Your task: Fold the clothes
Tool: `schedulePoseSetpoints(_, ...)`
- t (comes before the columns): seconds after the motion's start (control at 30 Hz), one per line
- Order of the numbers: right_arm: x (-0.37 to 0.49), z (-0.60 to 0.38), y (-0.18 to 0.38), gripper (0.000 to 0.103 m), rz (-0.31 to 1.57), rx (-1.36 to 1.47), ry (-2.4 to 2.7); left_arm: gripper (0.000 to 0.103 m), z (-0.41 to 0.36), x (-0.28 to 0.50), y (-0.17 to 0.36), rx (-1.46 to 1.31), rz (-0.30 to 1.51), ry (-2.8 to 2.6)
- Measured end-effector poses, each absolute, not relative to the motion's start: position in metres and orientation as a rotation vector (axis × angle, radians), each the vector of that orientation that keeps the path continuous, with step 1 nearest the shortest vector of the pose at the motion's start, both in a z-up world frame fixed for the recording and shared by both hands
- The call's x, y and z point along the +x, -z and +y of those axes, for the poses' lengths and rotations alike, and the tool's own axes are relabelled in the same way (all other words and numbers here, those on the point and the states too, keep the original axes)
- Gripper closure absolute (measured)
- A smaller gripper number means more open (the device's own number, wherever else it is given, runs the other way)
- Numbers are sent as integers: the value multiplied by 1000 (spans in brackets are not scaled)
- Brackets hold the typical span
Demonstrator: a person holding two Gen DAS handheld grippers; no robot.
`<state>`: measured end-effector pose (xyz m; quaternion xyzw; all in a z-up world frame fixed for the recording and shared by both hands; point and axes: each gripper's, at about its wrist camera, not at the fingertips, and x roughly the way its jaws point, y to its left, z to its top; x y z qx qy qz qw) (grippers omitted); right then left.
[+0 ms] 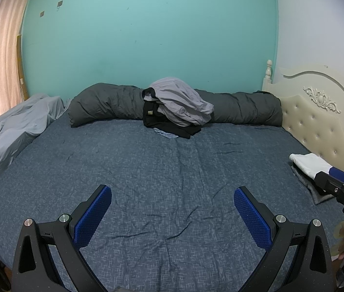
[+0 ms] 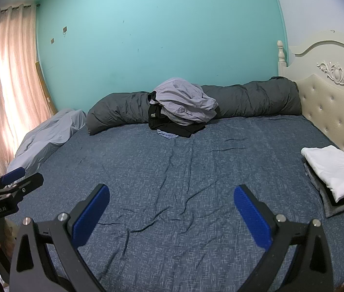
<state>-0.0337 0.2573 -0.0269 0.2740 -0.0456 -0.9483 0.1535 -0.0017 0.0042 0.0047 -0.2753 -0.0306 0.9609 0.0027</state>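
Both hand-held grippers, left point(image 1: 172, 209) and right point(image 2: 172, 208), hover over the bed point(image 1: 172, 170) with fingers spread apart, empty. Unfolded clothes pile point(image 1: 176, 108) far centre against grey rolled duvet point(image 1: 103, 104). Folded clothes stack point(image 2: 334, 177) near right, beside headboard point(image 2: 330, 102).

Bare bedspread point(image 2: 172, 175) ahead, clothes pile point(image 2: 181, 107) beyond

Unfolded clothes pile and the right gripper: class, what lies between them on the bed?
Only bare, wrinkled blue bedsheet lies between the right gripper and the unfolded clothes pile. The right wrist view shows this best; the folded stack sits off to the side.
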Motion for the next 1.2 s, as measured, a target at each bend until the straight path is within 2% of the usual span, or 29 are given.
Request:
schedulePoseSetpoints(0.77,-49,259,32,0,-131,812,2710,0,5,-16,-4,-877,-87,-3020)
schedulePoseSetpoints(1.03,-97,257,52,0,-97,837,2687,0,-3,-67,6,-912,-80,-3042)
schedulePoseSetpoints(1.2,-163,251,77,0,-55,848,2681,0,-12,-123,26,-931,-101,-3046)
